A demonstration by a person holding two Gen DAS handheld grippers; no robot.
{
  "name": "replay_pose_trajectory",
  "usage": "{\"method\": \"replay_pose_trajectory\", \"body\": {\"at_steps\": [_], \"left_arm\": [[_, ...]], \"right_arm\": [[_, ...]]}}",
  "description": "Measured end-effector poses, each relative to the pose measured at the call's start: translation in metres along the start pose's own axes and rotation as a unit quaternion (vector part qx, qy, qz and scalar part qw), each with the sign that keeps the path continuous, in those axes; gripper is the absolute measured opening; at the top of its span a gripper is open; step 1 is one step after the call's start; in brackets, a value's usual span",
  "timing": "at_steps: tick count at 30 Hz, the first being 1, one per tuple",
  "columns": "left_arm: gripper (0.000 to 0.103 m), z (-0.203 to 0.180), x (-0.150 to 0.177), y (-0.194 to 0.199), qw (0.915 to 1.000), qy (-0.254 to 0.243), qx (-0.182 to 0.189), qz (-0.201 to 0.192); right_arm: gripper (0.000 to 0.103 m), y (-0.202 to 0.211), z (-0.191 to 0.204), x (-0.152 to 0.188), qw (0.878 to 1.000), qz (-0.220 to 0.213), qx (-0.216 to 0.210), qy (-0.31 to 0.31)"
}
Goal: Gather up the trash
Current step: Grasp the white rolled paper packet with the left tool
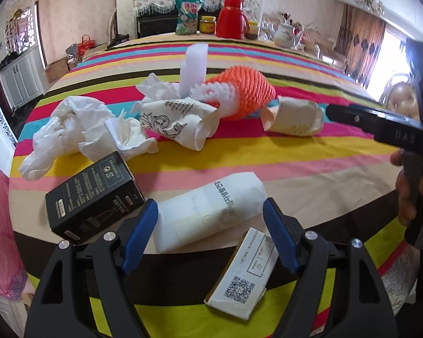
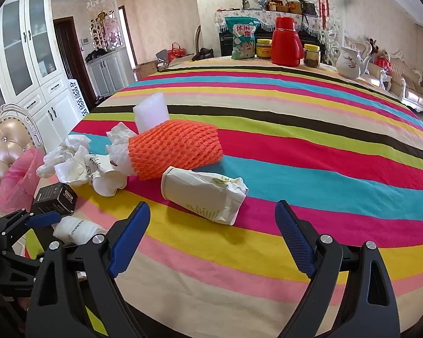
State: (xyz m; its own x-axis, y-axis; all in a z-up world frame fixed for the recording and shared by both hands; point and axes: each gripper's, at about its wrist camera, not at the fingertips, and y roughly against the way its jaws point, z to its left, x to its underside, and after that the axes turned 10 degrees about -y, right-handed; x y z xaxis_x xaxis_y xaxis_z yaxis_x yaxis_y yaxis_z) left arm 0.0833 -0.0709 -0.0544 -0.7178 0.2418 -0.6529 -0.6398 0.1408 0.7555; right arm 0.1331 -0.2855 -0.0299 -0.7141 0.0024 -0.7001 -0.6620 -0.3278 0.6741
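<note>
Printed "休闲食" in white on the snack bag, just left of the red thermos. Embossed "DAS", possibly, on the right gripper's black body. QR code on the small white box; remaining small print unreadable.

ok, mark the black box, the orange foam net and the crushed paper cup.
black box (image 1: 91, 197): left wrist view, top face.
orange foam net (image 2: 174, 148): right wrist view, mid body.
crushed paper cup (image 2: 203, 194): right wrist view, side wall.
</note>
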Motion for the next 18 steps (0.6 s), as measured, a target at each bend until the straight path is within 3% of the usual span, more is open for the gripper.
{"method": "replay_pose_trajectory", "body": {"at_steps": [13, 15, 18], "left_arm": [[0.069, 0.000, -0.015, -0.024, 0.9991, -0.022, 0.010, 0.034], [0.055, 0.003, -0.017, -0.029, 0.9988, -0.020, 0.013, 0.043], [0.050, 0.009, -0.019, -0.033, 0.9987, -0.010, 0.019, 0.047]], "right_arm": [[0.085, -0.007, -0.004, -0.003, 1.000, 0.007, 0.003, -0.003], [0.085, -0.009, -0.005, -0.003, 1.000, 0.009, 0.004, -0.002], [0.085, -0.012, -0.005, -0.004, 1.000, 0.013, 0.006, 0.000]]}}
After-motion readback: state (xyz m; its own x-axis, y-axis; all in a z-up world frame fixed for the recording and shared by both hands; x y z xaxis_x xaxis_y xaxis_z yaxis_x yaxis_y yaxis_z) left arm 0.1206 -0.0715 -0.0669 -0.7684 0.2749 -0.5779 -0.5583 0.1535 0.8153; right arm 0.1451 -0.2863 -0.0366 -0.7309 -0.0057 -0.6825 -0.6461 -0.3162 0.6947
